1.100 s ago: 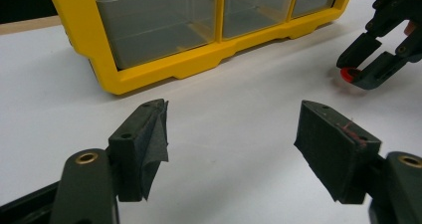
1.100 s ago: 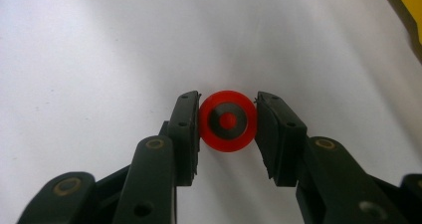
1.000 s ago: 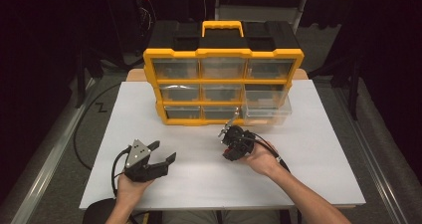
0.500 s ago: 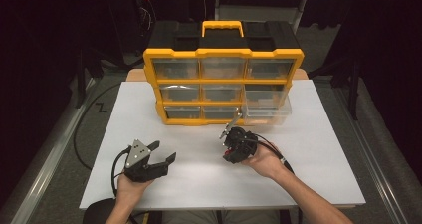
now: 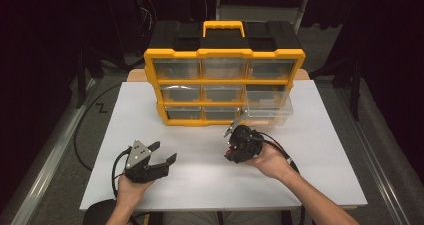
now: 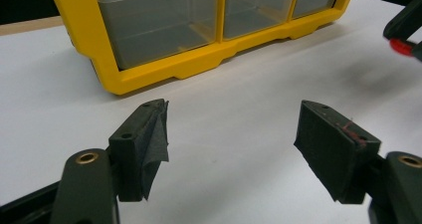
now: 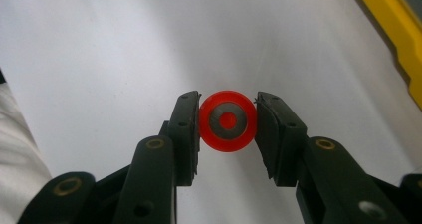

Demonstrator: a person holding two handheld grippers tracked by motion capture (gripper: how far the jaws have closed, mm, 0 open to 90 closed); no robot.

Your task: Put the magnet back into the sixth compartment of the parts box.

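Note:
A small red disc (image 7: 228, 120) with a grey ring and a red centre sits pinched between the pads of my right gripper (image 7: 228, 127), just above the white table. In the high view the right gripper (image 5: 231, 152) is held at the table's middle right, in front of the yellow organizer (image 5: 224, 55) with its clear drawers. The bottom right drawer (image 5: 267, 110) is pulled out. My left gripper (image 5: 164, 152) rests at the front left with its jaws wide apart and nothing between them; the left gripper view has it (image 6: 231, 129) facing the organizer's lower corner (image 6: 149, 69).
The white table top (image 5: 210, 185) extends in front of both hands. Black cables (image 5: 280, 152) trail from the grippers. The other gripper's red-tipped end (image 6: 404, 45) shows at the upper right of the left gripper view. Dark floor surrounds the table.

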